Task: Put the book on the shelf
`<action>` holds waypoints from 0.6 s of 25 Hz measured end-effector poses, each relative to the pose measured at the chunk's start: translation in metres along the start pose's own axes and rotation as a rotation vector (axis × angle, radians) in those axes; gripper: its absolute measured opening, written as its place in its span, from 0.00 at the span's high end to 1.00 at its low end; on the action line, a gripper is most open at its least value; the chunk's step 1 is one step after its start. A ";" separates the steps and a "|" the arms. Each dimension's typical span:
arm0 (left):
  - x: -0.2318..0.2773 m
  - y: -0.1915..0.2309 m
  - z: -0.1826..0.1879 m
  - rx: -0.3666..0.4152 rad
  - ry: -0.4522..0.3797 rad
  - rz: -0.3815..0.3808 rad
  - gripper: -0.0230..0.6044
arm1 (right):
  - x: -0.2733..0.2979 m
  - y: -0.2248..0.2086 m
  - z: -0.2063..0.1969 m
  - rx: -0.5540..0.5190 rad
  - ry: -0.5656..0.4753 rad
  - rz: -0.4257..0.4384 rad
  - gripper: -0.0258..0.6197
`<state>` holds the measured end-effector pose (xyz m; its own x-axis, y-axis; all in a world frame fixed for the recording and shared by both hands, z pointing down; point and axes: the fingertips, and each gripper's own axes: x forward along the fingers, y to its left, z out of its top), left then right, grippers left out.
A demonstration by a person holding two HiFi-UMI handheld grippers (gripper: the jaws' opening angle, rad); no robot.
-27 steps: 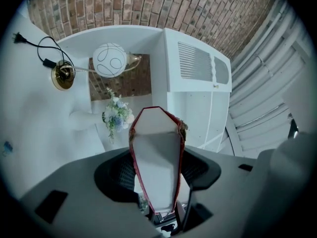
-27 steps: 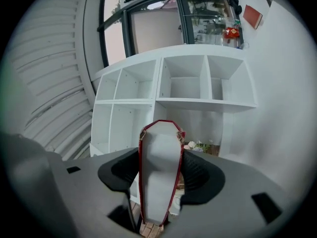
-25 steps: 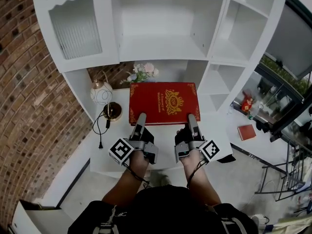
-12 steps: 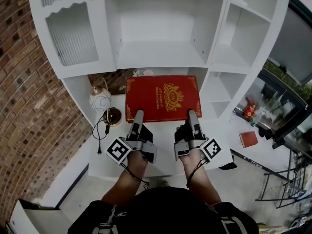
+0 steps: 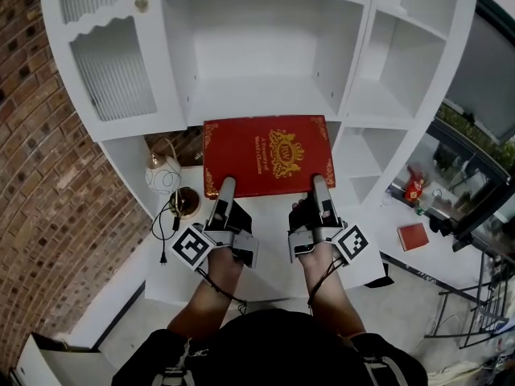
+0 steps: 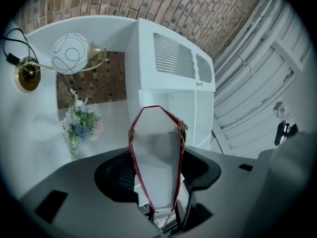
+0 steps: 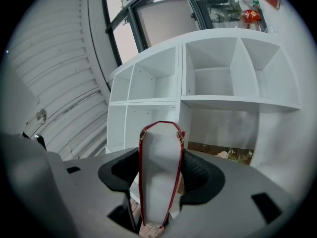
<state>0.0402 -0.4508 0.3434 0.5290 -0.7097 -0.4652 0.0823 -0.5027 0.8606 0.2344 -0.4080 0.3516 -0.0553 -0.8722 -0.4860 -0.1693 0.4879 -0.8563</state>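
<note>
While the left gripper point(image 5: 226, 186) and right gripper point(image 5: 321, 186) each clamp its near edge, the thick red book point(image 5: 256, 139) shows a gold crest, face up.

From my remote seat, a black short-sleeved top point(image 5: 269, 346) fills six o'clock, with grey strap pieces point(image 5: 172, 371) at the shoulders. The left gripper point(image 5: 227, 185) and right gripper point(image 5: 321, 182) have grey-and-black bodies with long, slim grey fingers. Each carries a white marker cube printed with black squares, the left cube point(image 5: 193, 248) at seven o'clock and the right cube point(image 5: 351, 242) at five. A thin black cable point(image 5: 211, 283) runs along each forearm.
</note>
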 end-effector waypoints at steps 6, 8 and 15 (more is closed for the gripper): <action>0.023 -0.001 0.007 0.012 -0.014 -0.026 0.56 | 0.024 0.001 0.009 -0.012 -0.003 0.011 0.55; 0.030 0.001 0.010 0.016 -0.019 -0.027 0.55 | 0.032 0.000 0.011 -0.012 -0.007 0.013 0.55; 0.056 0.003 0.020 0.059 -0.023 -0.031 0.55 | 0.058 -0.009 0.016 0.007 -0.011 0.010 0.55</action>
<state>0.0532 -0.5016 0.3160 0.5074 -0.7044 -0.4963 0.0482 -0.5519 0.8325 0.2488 -0.4622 0.3288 -0.0460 -0.8668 -0.4966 -0.1623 0.4970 -0.8524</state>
